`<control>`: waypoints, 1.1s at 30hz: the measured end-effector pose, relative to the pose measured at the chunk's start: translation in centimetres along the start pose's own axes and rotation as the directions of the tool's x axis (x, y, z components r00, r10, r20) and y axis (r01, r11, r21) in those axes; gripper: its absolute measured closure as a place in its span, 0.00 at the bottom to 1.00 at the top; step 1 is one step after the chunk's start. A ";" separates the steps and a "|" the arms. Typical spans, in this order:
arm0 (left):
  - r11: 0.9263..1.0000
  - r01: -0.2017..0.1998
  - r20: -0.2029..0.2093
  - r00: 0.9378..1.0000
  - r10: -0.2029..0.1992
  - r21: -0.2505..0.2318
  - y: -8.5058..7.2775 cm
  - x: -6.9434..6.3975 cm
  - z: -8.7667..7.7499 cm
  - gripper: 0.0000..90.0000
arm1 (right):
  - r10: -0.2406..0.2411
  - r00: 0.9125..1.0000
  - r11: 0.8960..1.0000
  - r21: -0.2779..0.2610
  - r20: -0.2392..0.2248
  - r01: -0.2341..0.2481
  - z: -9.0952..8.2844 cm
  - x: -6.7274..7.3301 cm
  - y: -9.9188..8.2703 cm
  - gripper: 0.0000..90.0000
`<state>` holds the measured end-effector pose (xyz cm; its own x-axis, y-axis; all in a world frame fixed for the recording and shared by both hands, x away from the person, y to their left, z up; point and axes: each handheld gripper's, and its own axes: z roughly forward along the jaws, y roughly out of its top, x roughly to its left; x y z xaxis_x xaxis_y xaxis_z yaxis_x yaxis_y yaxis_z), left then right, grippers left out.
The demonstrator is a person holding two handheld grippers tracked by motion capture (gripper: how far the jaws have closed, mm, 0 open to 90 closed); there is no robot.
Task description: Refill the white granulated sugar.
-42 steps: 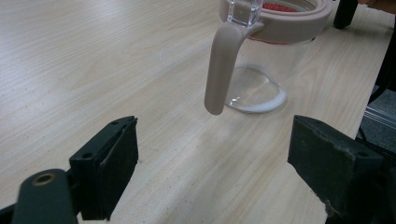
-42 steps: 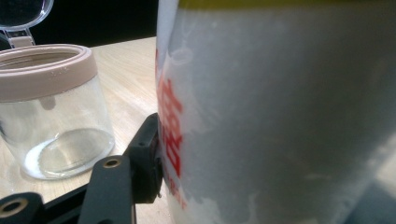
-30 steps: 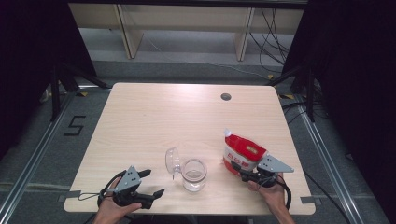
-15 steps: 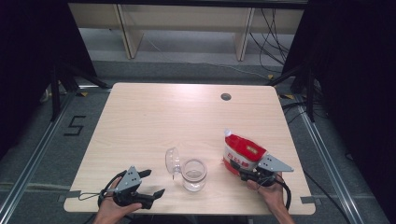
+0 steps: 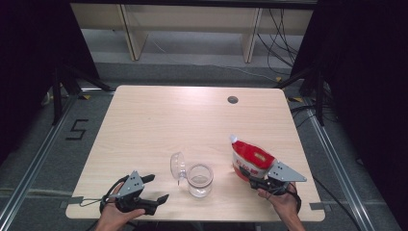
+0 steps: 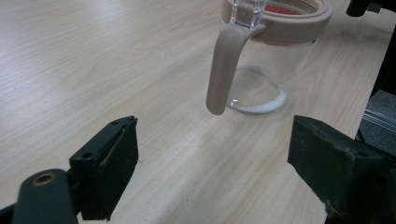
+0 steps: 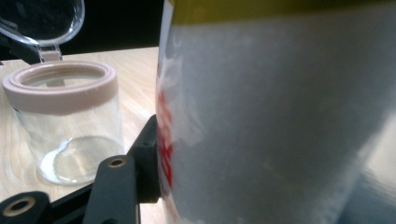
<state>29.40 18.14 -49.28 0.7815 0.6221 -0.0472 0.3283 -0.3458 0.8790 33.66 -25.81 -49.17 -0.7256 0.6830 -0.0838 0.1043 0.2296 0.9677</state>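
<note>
We see a pale wood-grain worktop (image 5: 159, 125) with rounded corners, on it a glossy red-and-white pouch (image 5: 250, 159) clenched by our right claw (image 5: 253, 177), a clear round jar (image 5: 199, 179) with beige rim, lid flipped up, and our left claw (image 5: 155, 187) spread empty.

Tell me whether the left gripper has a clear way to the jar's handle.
Probably yes. The left gripper is open, and the handle of the jar hangs right ahead of its jaws over bare table, nothing between.
</note>
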 end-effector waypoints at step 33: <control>1.000 -0.007 -0.002 1.000 0.007 0.006 -0.1 0.0 0.0 0.17 | -0.567 0.823 0.800 0.259 0.036 0.541 -0.7 6.1 3.5 0.51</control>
<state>29.35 18.14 -49.35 0.7829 0.6208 -0.0402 0.3259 -0.3543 0.8765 29.17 -21.32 -46.11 -0.6319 0.4565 -0.6263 -0.1326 0.7325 0.6677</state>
